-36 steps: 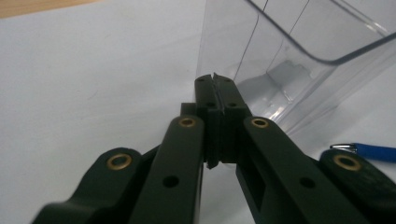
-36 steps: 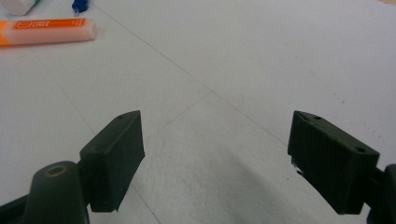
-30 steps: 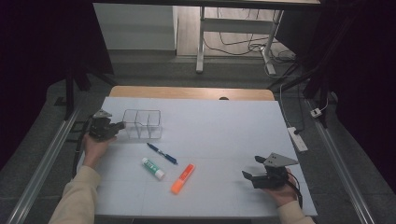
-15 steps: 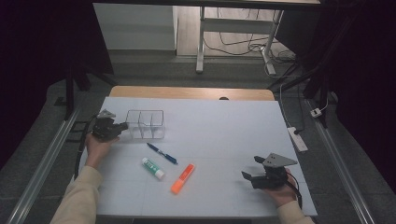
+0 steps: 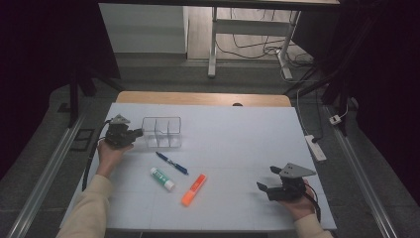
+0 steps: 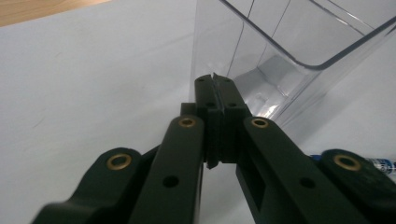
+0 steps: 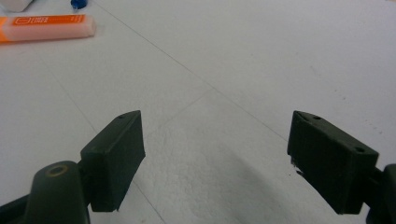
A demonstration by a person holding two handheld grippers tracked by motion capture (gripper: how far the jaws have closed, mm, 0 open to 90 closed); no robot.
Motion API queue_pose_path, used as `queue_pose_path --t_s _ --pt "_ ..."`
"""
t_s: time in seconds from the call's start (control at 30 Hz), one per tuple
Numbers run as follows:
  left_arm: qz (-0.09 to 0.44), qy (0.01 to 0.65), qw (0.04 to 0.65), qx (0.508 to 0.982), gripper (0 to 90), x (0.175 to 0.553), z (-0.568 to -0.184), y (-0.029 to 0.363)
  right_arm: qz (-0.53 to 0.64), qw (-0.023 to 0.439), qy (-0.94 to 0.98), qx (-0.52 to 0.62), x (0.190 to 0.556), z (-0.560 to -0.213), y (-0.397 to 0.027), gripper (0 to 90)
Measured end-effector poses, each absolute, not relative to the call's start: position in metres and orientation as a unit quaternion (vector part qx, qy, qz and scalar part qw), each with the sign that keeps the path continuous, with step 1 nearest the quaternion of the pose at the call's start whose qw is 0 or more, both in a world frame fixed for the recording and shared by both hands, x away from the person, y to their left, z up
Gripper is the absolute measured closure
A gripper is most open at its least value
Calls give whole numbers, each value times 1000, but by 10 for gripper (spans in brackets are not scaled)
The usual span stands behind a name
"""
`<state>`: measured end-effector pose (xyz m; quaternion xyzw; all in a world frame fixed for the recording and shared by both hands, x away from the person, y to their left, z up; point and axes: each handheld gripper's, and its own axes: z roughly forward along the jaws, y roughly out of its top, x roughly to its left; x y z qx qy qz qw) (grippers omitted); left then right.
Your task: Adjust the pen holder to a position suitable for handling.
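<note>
A clear three-compartment organizer box (image 5: 161,133) (image 6: 299,51) stands at the table's left rear. My left gripper (image 5: 137,132) (image 6: 213,81) is at the box's left end, its jaws shut on the end wall's thin edge. In front of the box lie a blue pen (image 5: 172,163) (image 6: 380,163), a white glue stick with a green cap (image 5: 162,179) and an orange highlighter (image 5: 193,190) (image 7: 46,27). My right gripper (image 5: 267,177) (image 7: 215,154) hovers low over the table at the front right, open wide with nothing between its jaws and well apart from the highlighter.
The white table (image 5: 237,144) ends in a wooden strip (image 5: 203,98) at the back. A white power strip (image 5: 316,148) lies along the right edge. Metal rails (image 5: 49,168) run on both sides, and a desk frame (image 5: 213,44) stands behind.
My left gripper and the clear box have shifted together a little to the right. The right gripper has stayed almost still and open.
</note>
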<state>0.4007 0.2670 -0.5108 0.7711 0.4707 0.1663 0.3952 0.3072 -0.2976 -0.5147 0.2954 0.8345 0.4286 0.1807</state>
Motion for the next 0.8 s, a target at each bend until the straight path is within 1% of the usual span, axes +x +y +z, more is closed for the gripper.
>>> queue_pose_path --t_s 0.4,0.8 --pt "159 454 400 780 891 407 -508 245 424 181 835 298 306 -515 -299 186" --pt "157 455 403 778 891 416 -509 236 423 179 836 298 305 -516 -299 189"
